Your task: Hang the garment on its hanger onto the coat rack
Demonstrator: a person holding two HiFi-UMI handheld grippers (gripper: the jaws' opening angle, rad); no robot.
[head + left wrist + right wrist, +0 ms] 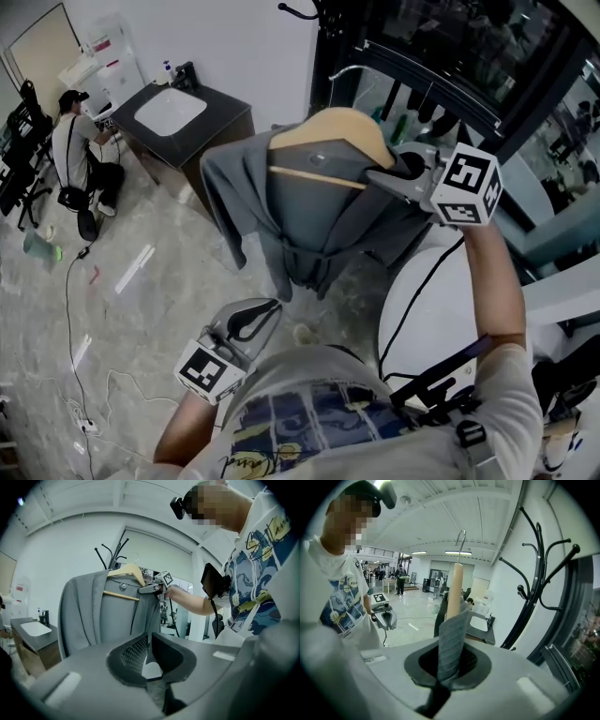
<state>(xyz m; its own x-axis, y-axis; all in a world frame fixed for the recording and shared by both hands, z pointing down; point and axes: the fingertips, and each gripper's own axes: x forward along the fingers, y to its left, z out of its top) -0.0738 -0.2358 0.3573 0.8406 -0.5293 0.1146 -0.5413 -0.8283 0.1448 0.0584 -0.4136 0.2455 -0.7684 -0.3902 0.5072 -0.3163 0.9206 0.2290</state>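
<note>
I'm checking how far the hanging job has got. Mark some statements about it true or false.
1. The right gripper is shut on the grey jacket over the wooden hanger's end. True.
2. The hanger's hook already sits on the coat rack. False: it is free in the air, apart from the rack.
3. The left gripper grips the jacket's hem. False: it is shut on nothing, away from the jacket.
4. The hanger has a crossbar. True.

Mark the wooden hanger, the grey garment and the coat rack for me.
wooden hanger (333,131), head view, its broad shoulder.
grey garment (309,225), head view, middle of the cloth.
coat rack (540,559), right gripper view, upright pole.
</note>
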